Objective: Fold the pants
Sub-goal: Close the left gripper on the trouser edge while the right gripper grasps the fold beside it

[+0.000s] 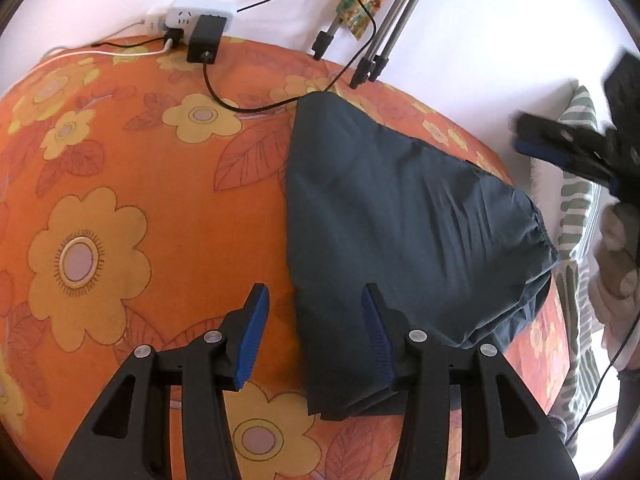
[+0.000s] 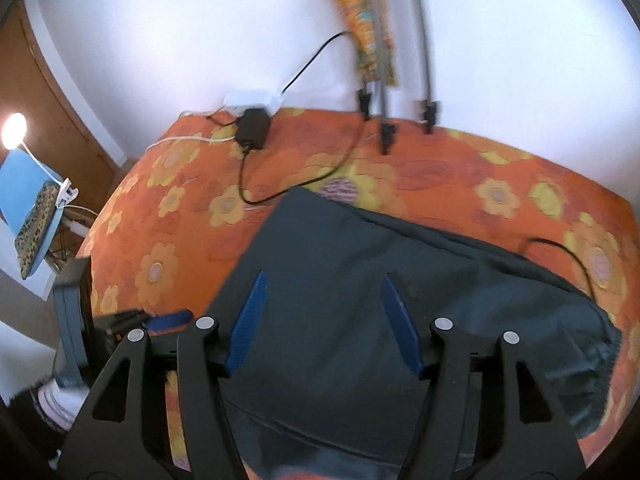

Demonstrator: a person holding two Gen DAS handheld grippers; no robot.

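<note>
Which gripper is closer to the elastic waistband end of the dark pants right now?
Right, by my reading. The right gripper is raised just beyond the waistband edge of the pants. The left gripper hovers at the opposite folded end, fingers open, gripping nothing.

Brightness: daylight is filling both views evenly; the white wall [image 1: 460, 20] is washing out almost to pure white.
Light source: a small round lamp [image 2: 14, 130] is glowing with glare at the left edge of the right wrist view.
Shadows: soft ones are lying under the dark pants [image 1: 400, 216] on the orange bedspread [image 1: 120, 160].
Blur: the right wrist view is smearing all over; in the left wrist view the other tongs [image 1: 560, 148] are streaking.
Distortion: the fisheye is bending the bed's edges, and black corners are vignetting.
</note>
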